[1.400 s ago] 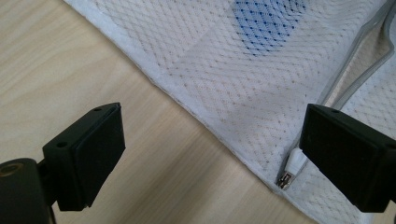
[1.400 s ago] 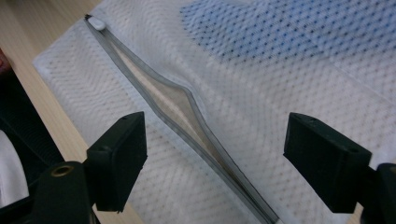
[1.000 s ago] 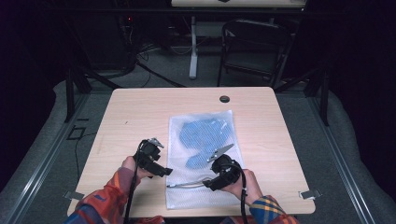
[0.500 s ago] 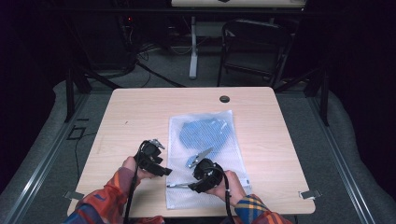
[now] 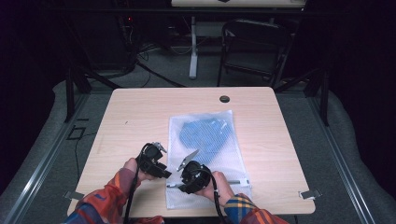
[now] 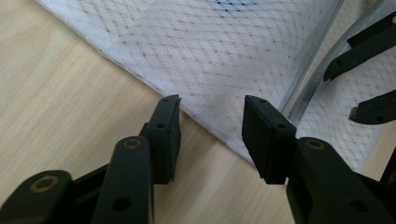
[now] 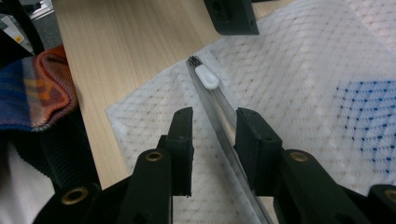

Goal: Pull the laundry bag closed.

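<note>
Near the table point(image 5: 140, 121) edge, both grippers gape over the mesh bag point(image 5: 205, 154); its zipper point(image 7: 224, 116) lies between right jaws.

On the pale wood table point(image 5: 140, 112) lies a white mesh bag point(image 5: 233, 154) holding a blue cloth point(image 5: 205, 135), its grey zipper point(image 7: 224, 116) tipped with a white pull point(image 7: 207, 77), beside black grippers and orange, blue and yellow plaid sleeves point(image 5: 105, 200).
</note>
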Available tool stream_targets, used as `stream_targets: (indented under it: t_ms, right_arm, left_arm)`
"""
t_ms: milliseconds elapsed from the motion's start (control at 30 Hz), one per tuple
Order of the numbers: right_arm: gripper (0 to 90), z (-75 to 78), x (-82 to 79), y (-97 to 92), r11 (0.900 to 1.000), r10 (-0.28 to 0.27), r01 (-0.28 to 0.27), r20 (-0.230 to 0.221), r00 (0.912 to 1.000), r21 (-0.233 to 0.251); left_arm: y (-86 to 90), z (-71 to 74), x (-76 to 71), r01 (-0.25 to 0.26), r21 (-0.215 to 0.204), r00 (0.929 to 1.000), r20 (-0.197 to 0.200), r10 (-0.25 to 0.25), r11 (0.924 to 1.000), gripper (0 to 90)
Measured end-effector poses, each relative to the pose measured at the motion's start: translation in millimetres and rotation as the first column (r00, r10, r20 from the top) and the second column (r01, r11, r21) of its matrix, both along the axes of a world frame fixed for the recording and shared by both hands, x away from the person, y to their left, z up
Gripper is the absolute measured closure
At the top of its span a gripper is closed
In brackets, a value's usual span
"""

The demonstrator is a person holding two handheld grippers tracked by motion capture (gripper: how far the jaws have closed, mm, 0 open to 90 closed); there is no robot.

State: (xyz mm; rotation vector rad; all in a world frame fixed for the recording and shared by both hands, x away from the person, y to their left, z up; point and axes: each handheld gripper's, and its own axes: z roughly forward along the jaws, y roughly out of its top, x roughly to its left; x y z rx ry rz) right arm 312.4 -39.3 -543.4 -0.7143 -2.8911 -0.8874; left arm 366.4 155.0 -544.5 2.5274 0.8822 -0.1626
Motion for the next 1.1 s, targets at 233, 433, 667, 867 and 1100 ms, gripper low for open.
stream_targets:
  t_ms: [233, 433, 667, 867, 1100]
  right_arm:
    - [68.9, -6.6, 3.3, 10.1, 0.9999, 0.015, -0.015, -0.011, 0.9998, -0.004]
    - [70.2, -13.3, 6.7, 17.4, 0.9999, 0.010, -0.010, -0.020, 0.9998, -0.006]
    - [70.2, -15.6, 8.0, 20.5, 0.9999, 0.008, -0.008, -0.025, 0.9997, -0.006]
    - [72.8, -16.1, 7.5, 23.1, 0.9997, 0.025, -0.026, -0.017, 0.9995, -0.004]
    - [78.0, -16.2, 4.8, 26.5, 0.9995, 0.031, -0.031, 0.004, 0.9995, -0.003]
  left_arm:
    - [-2.4, -2.7, -1.1, 0.006, -0.007, 1.0000, -0.004, -0.006, 1.0000, 67.4]
    - [-5.7, -6.1, -0.9, 0.025, 0.013, 0.9996, -0.010, -0.024, 0.9996, 74.0]
    - [-6.5, -6.0, -0.6, 0.052, -0.003, 0.9984, -0.020, -0.052, 0.9986, 81.4]
    - [-9.2, -9.7, -0.9, 0.079, -0.020, 0.9957, -0.047, -0.080, 0.9967, 87.0]
    - [-9.4, -14.7, -0.5, 0.077, -0.052, 0.9930, -0.086, -0.082, 0.9956, 85.8]
